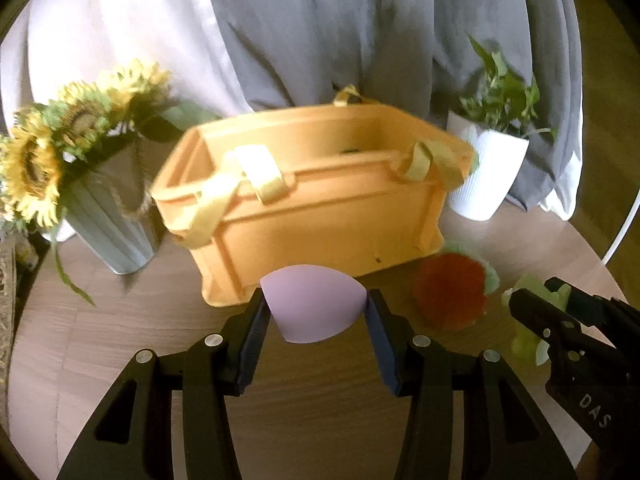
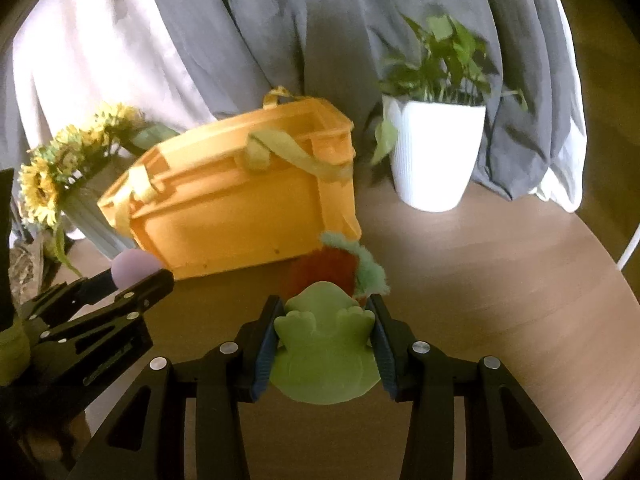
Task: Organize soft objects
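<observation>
An open orange storage box point(image 1: 312, 208) with yellow strap handles stands on the round wooden table; it also shows in the right wrist view point(image 2: 240, 208). My left gripper point(image 1: 316, 304) is shut on a lilac egg-shaped sponge point(image 1: 312, 304), held just in front of the box; the sponge also shows in the right wrist view point(image 2: 132, 266). My right gripper point(image 2: 326, 320) is shut on a green frog plush point(image 2: 326, 348), seen at the right in the left wrist view point(image 1: 532, 320). A red plush strawberry with green fuzz point(image 2: 332, 268) lies on the table by the box's right corner point(image 1: 450, 292).
A grey vase of sunflowers point(image 1: 80, 168) stands left of the box. A white pot with a green plant point(image 2: 434, 152) stands to its right. Grey and white cloth point(image 1: 320, 32) hangs behind. The table edge point(image 2: 600, 280) curves at the right.
</observation>
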